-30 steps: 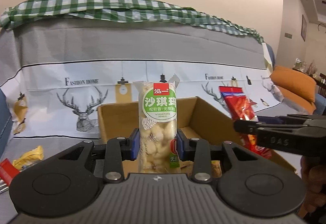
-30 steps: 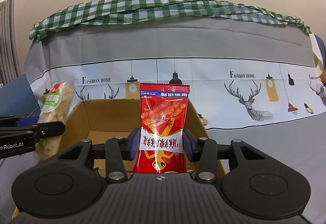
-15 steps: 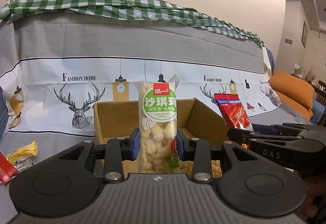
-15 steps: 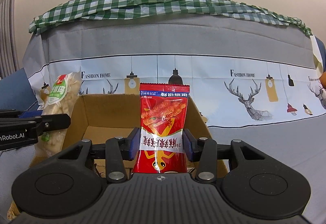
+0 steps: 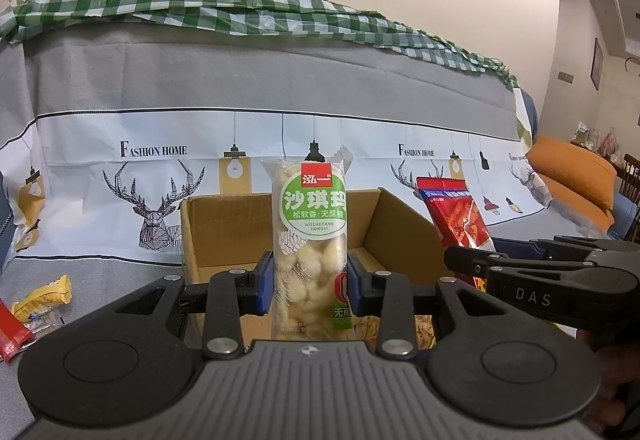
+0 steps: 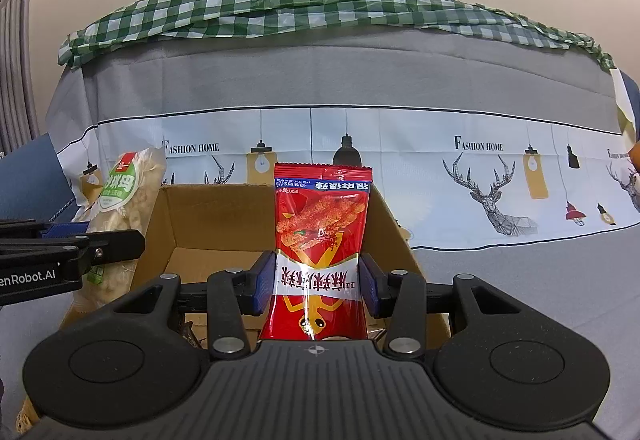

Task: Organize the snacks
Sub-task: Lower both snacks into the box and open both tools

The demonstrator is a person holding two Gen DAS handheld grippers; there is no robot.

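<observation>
1. Two hand-held grippers each hold one snack packet upright in front of an open cardboard box, which sits on a sofa seat.
2. In the left wrist view, the left gripper has its blue pads pressed against both sides of a clear packet with a green label; pale puffed pieces show through the wrapper.
3. That packet stands vertical, its top above the box's far wall and its lower end hidden behind the gripper body.
4. In the right wrist view, the right gripper pinches a red snack packet between its blue pads. The packet is upright, but its print reads upside down.
5. The red packet is in line with the box's interior, over its near edge.
6. Each gripper appears in the other's view: the right one enters from the right side of the left view, and the left one from the left side of the right view, so the two packets are side by side near the box.
7. More wrappers are dimly visible low inside the box; what they are cannot be told.
8. On the seat at far left lie a yellow packet and a red wrapper, apart from the box.
9. Behind stands the sofa back under a grey and white deer-print cover, with a green checked cloth draped along its top.
10. An orange cushion lies far right.
</observation>
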